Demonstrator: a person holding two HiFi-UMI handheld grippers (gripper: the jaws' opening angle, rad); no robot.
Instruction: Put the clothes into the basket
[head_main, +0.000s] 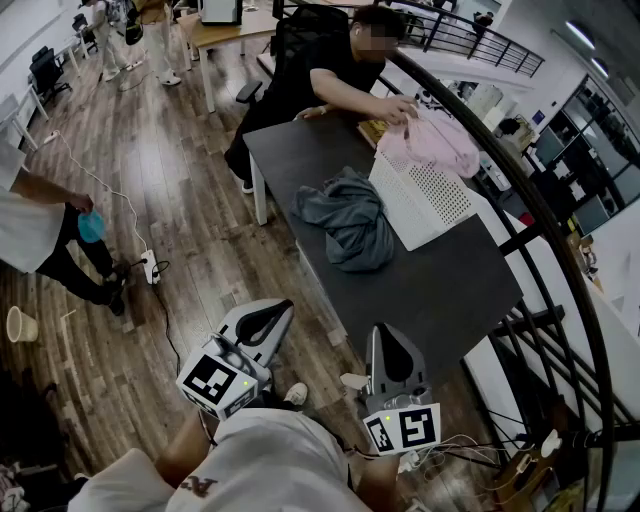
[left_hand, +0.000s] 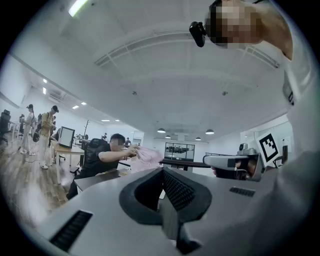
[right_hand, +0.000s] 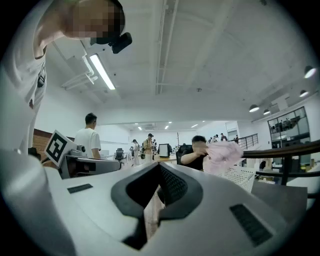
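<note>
Holds left gripper (head_main: 283, 308) and right gripper (head_main: 385, 335) level short of the dark rectangular bench (head_main: 440, 290), fingers of both shut together on nothing, well apart from the crumpled grey cloth garment (head_main: 345, 220) lying just beside the white perforated plastic basket (head_main: 430, 195) under a pink cloth garment (head_main: 445, 140) in a seated person's hand (head_main: 400, 108).

A crumpled grey garment (head_main: 345, 218) lies heaped well ahead of the right gripper (head_main: 386, 335), right against the left side of a white perforated basket (head_main: 425, 200). A pink garment (head_main: 440, 140) is bunched over the basket's far end.
</note>
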